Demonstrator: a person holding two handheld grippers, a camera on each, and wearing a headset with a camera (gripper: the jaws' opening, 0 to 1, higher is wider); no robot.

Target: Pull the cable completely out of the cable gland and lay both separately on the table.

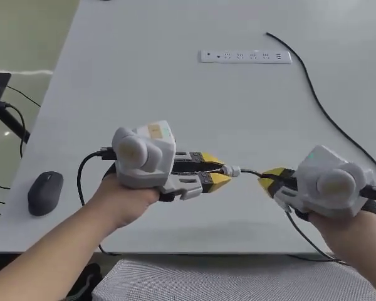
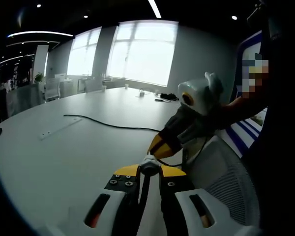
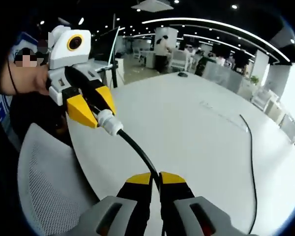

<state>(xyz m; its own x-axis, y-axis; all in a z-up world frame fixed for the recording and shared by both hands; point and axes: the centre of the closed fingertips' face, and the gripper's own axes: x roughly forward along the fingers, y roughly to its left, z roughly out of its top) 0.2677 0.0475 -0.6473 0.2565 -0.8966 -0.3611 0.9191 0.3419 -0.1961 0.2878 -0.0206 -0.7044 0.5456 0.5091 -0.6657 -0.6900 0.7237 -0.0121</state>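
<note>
No legible writing anywhere. Marks on the white power strip (image 1: 245,56), far across the tabletop (image 1: 144,81), too small to read.

Grips the white cable gland (image 1: 232,170) in the left tongs (image 1: 220,176), yellow-tipped jaws closed onto it. Only the gland's nose past the tips, the rest hidden between the jaws. Pinches the black cable (image 1: 250,173) in the right tongs (image 1: 271,180), jaws almost together with just the cable between them. Cable seated in the gland, stretched straight across the short gap between the two pairs of tips. A thin black line beneath the right hand (image 1: 357,232); cannot tell whether the same cable.

Both tongs in the air over the near edge of the tabletop, tips facing each other and roughly level. Left hand (image 1: 125,194) wrapped under its tool, forearm reaching in from the lower left. Right hand cut off at the lower right corner.

Elsewhere on the tabletop: a long black cord (image 1: 326,110) from near the power strip toward the right edge, and a dark computer mouse (image 1: 45,192) near the left edge. Below, a grey mesh chair (image 1: 238,279), cut off at the bottom.
</note>
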